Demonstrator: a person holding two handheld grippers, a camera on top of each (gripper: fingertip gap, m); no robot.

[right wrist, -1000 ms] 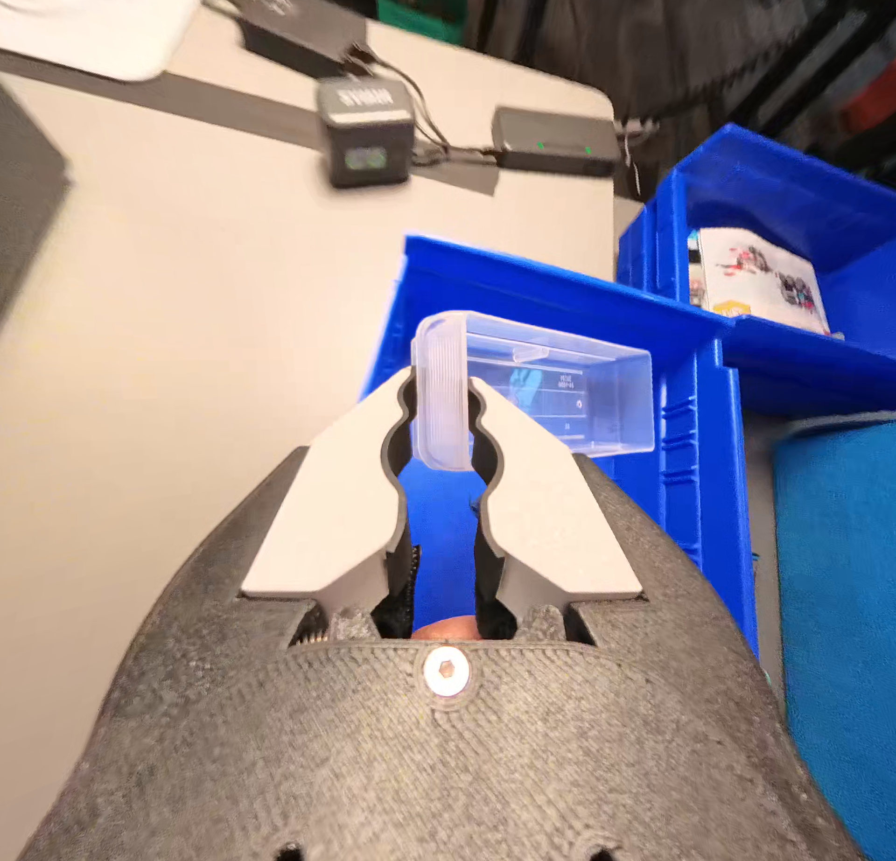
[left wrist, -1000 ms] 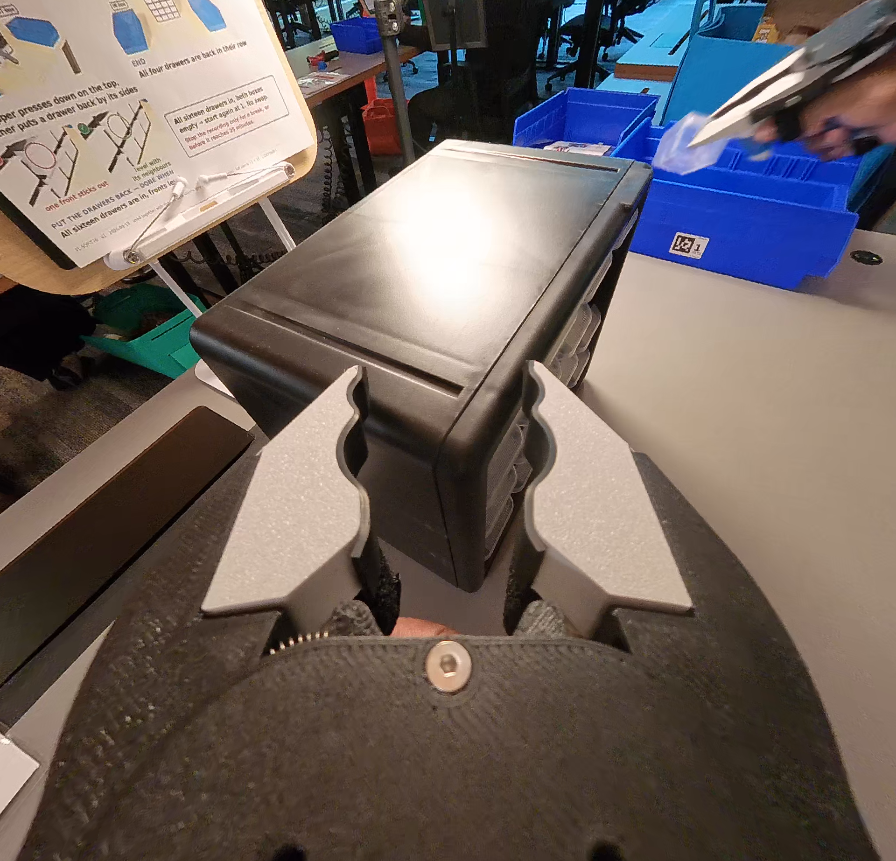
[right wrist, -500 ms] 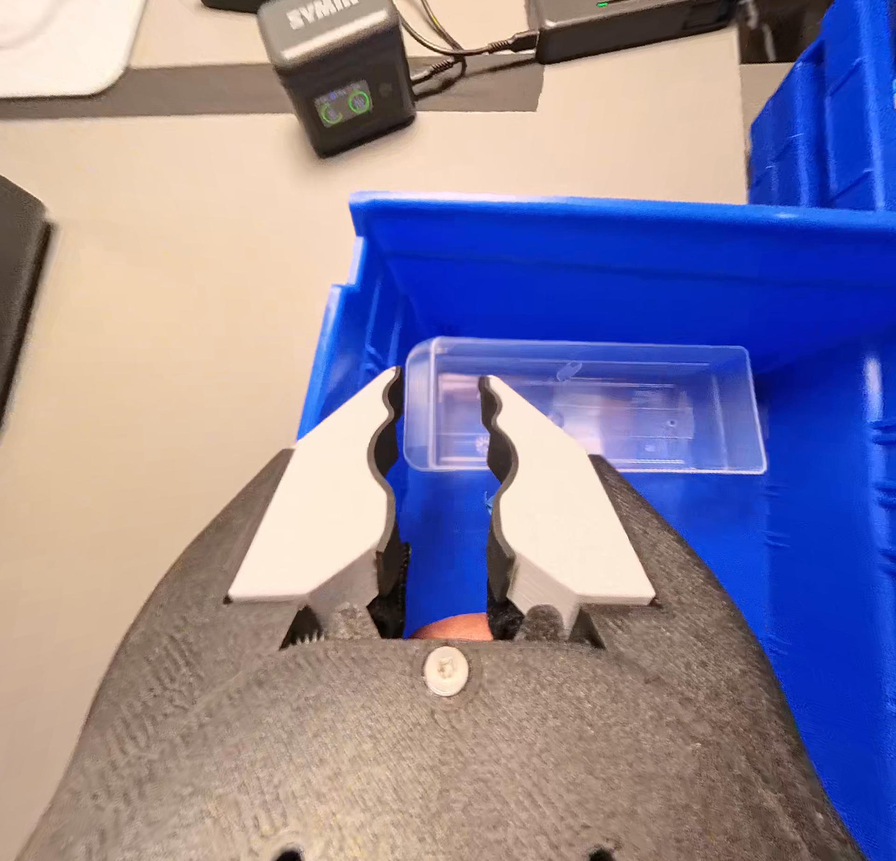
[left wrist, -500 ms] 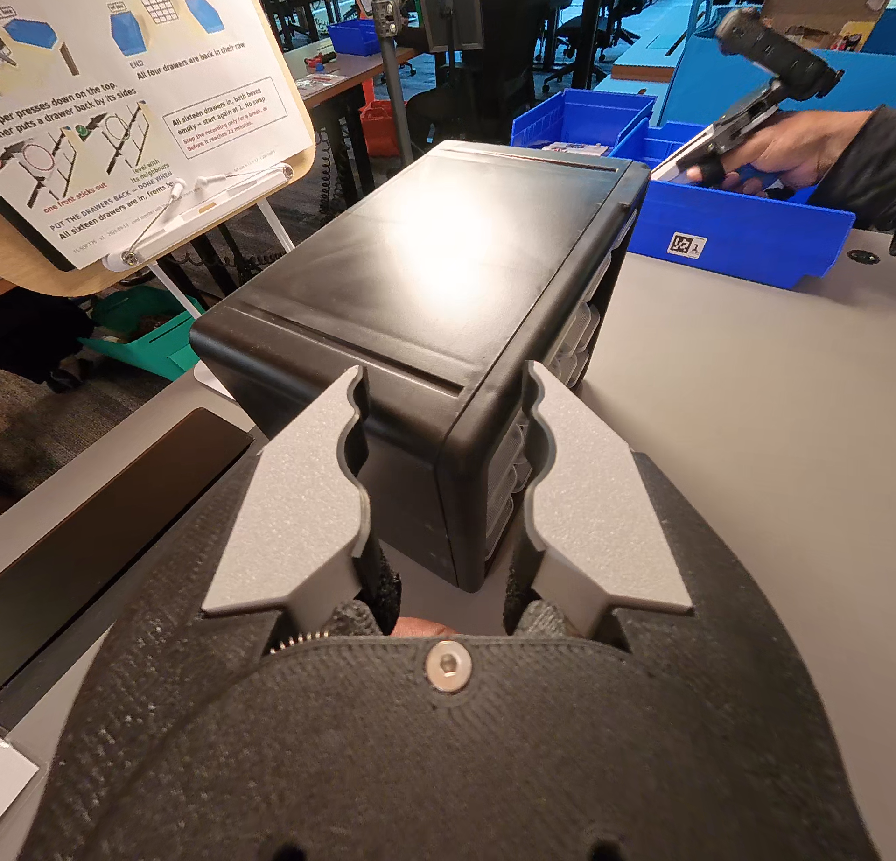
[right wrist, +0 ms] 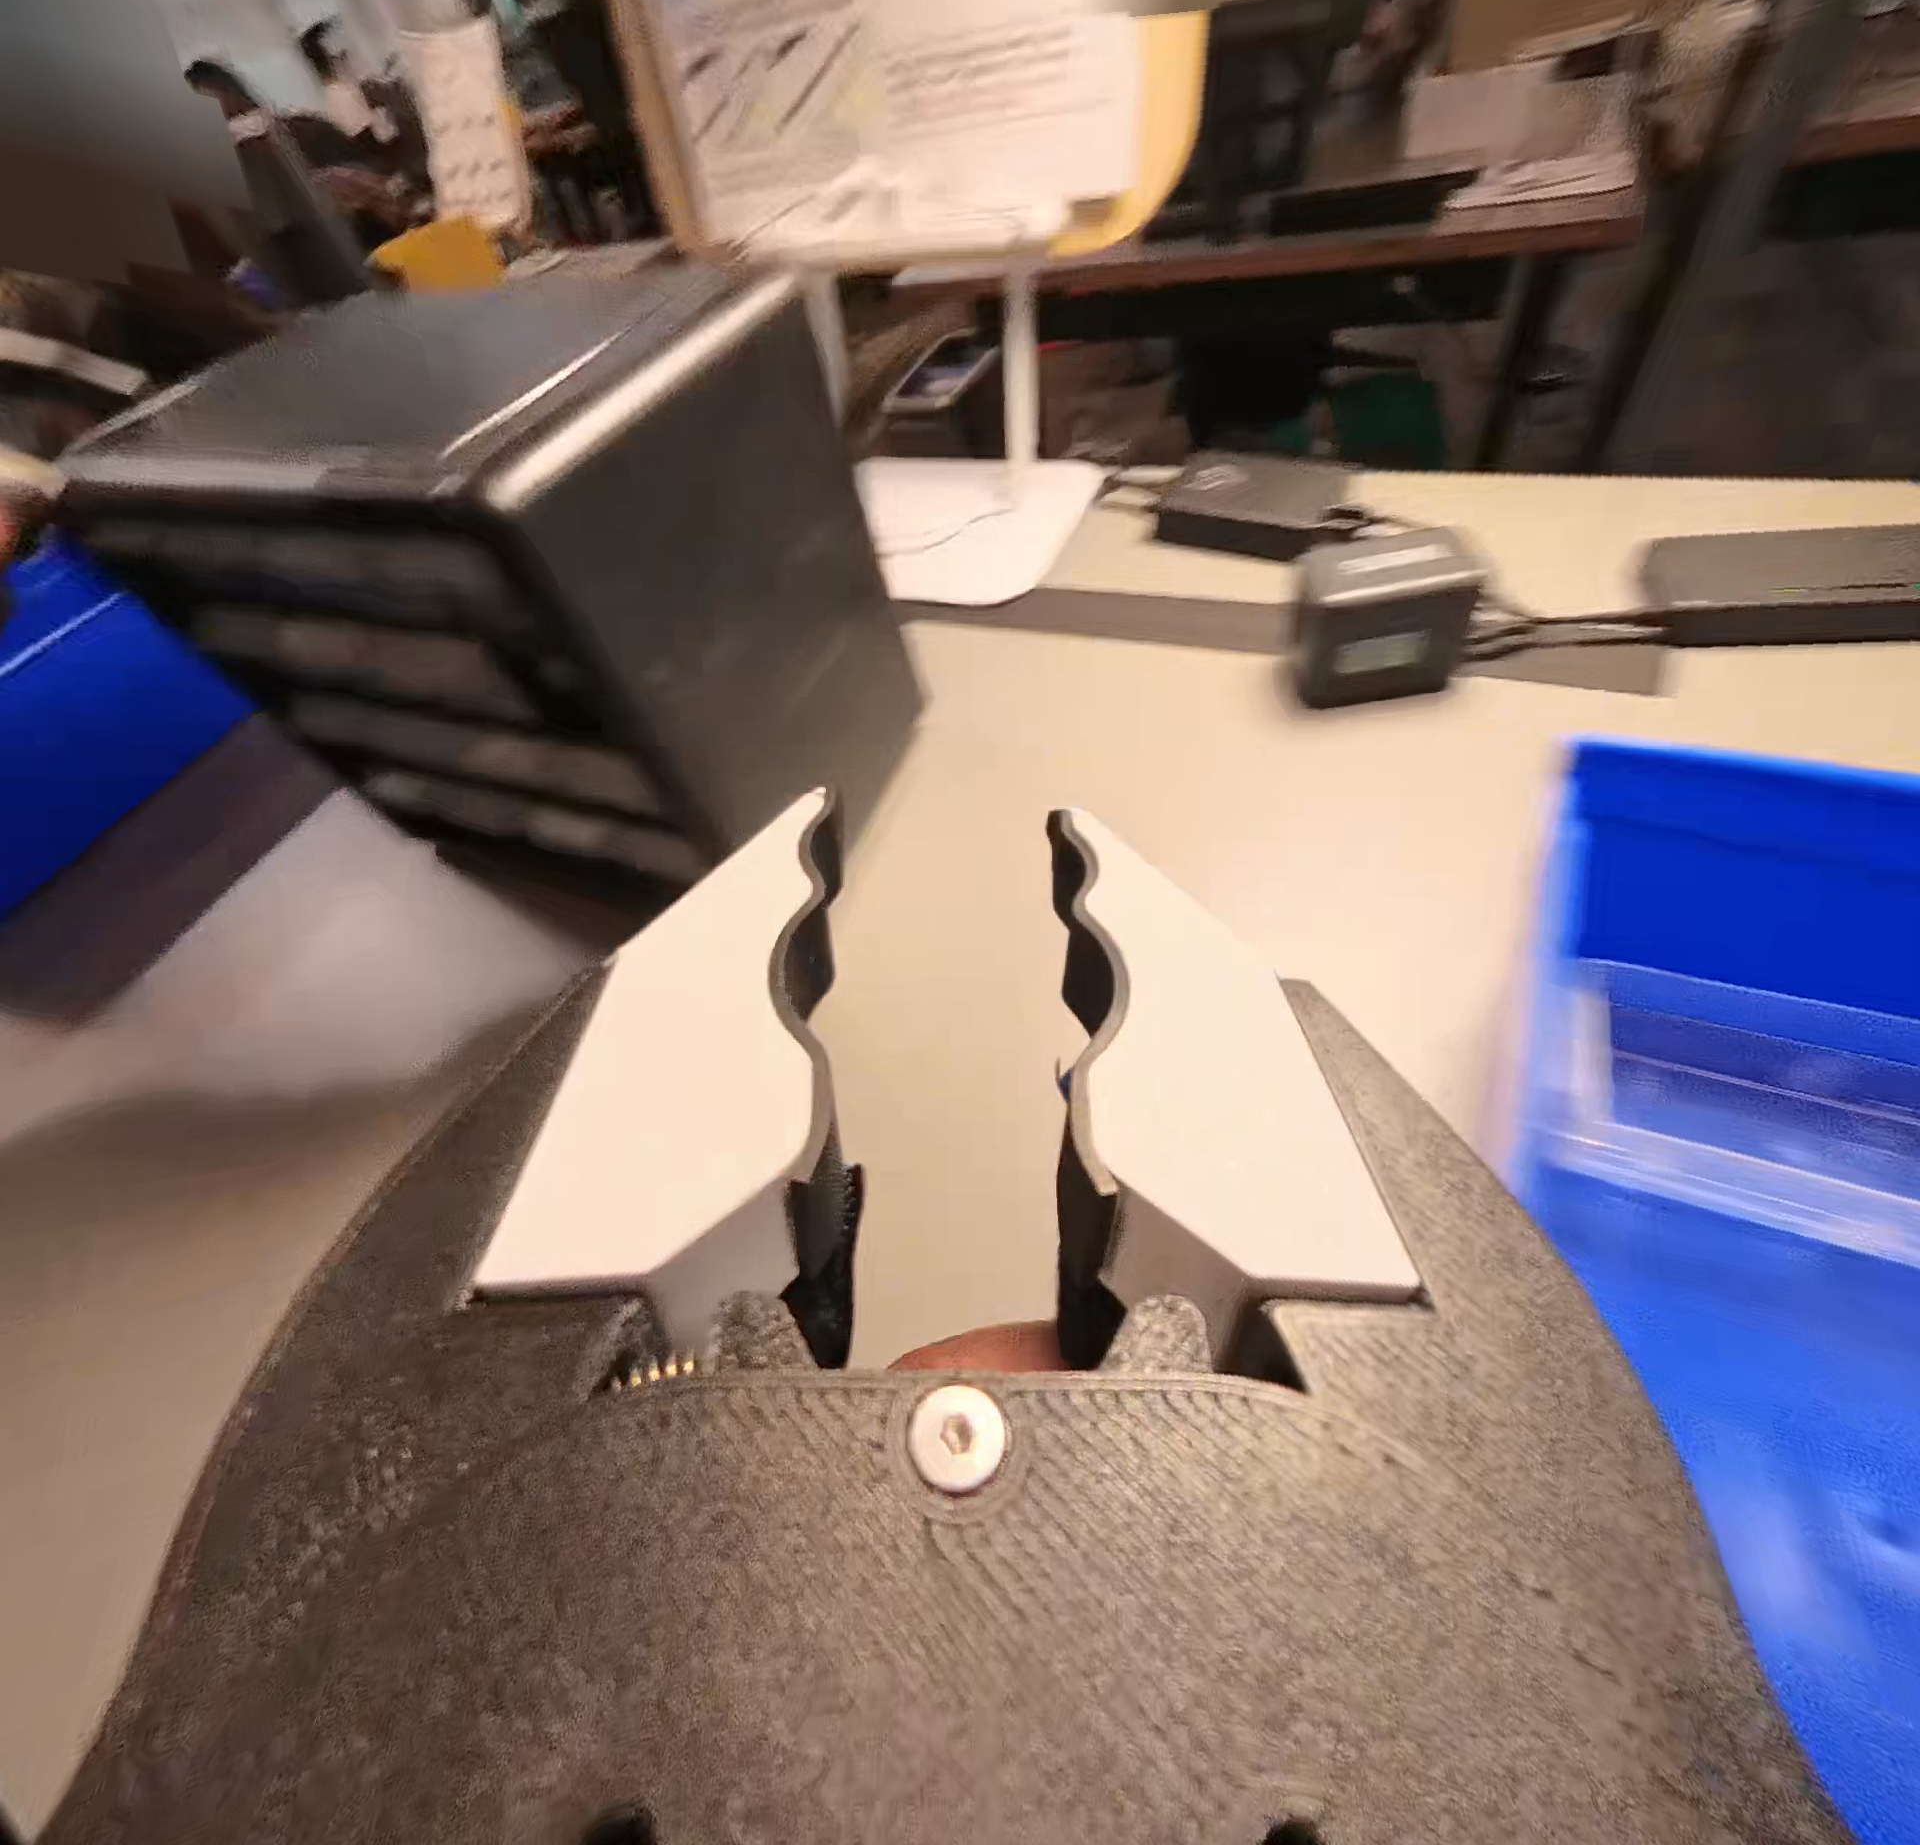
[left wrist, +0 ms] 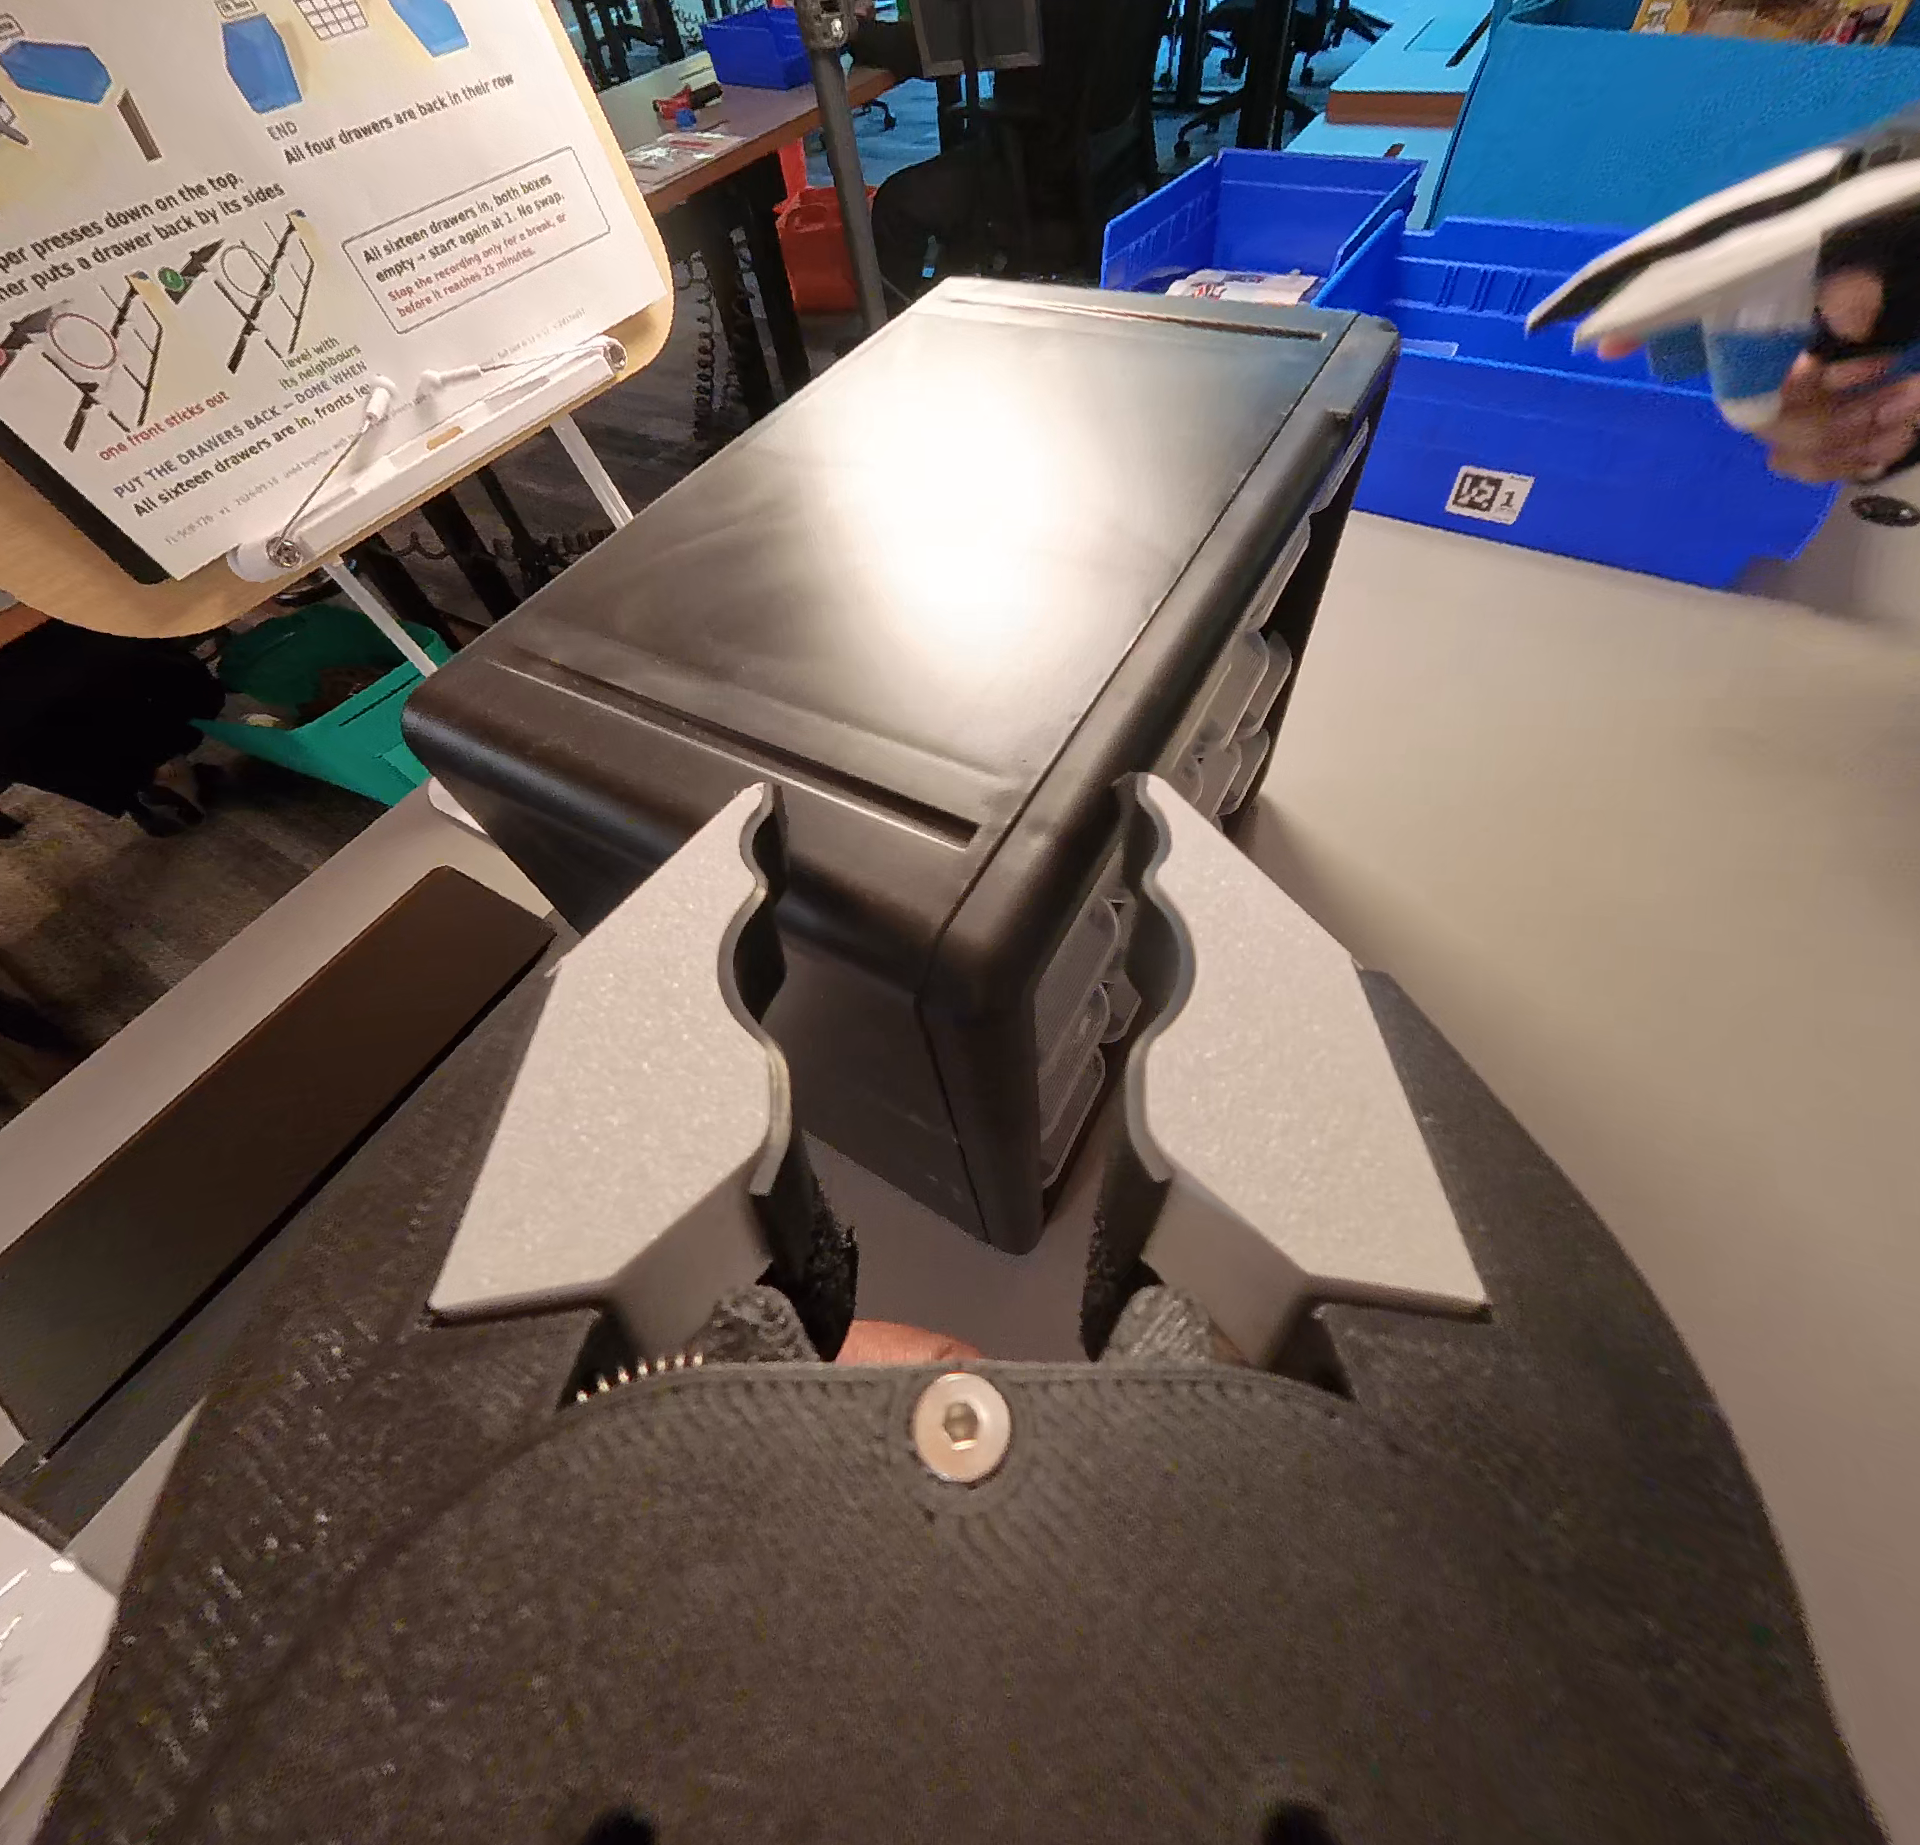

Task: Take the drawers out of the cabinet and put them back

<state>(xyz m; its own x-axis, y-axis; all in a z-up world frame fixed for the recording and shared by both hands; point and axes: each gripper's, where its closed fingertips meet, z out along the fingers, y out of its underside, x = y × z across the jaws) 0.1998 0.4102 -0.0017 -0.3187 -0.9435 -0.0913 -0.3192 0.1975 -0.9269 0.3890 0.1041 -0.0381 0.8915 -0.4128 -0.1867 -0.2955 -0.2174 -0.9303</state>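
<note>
Here the black cabinet [left wrist: 914, 590] stands on the grey tabletop [left wrist: 1558, 860], and everything else is best placed from it. The left gripper [left wrist: 954, 808] sits at the cabinet's near top corner with its jaws wide, one finger [left wrist: 644, 1047] over the side wall and the other over the drawer front; whether the pads press on the cabinet I cannot tell. The right gripper [right wrist: 940, 819] is out past the cabinet's front, over bare tabletop, jaws parted and nothing between them. The blue bin [right wrist: 1745, 1068] lies on the far side of this gripper from the cabinet.

The cabinet's long axis runs away from the left gripper, toward the instruction board [left wrist: 291, 237] and the bins beyond. Its drawer face points sideways, toward the open tabletop on the right. The clear drawers [left wrist: 1236, 715] lie crosswise to that axis, so they would slide out toward the right gripper.

What could go wrong: the right-wrist view is smeared with motion, so a fast approach could arrive skewed and catch two drawer fronts at once, or knock one crooked in its slot. A pull could also drag the light cabinet across the tabletop if the left gripper is not bearing down on it. From its corner position it may tip the cabinet rather than steady it.
</note>
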